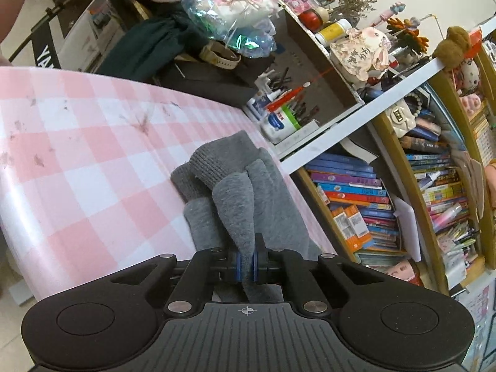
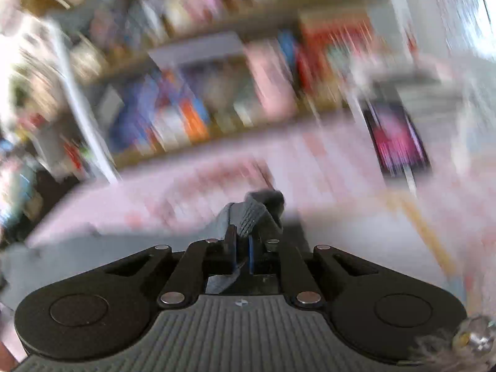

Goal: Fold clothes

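A crowded bookshelf [image 1: 365, 192] stood just beyond the pink checked table [image 1: 77, 155], with a glue bottle [image 1: 279, 121] near its far edge. A grey knit garment [image 1: 235, 186] lay bunched on the table. The left gripper [image 1: 246, 266] pinched a fold of it. The right gripper [image 2: 243, 248], in a blurred view, clamped its ribbed edge.

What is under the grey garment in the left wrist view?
The pink checked table lies under the grey garment, pinched by the left gripper. Anything beneath its folds is hidden.
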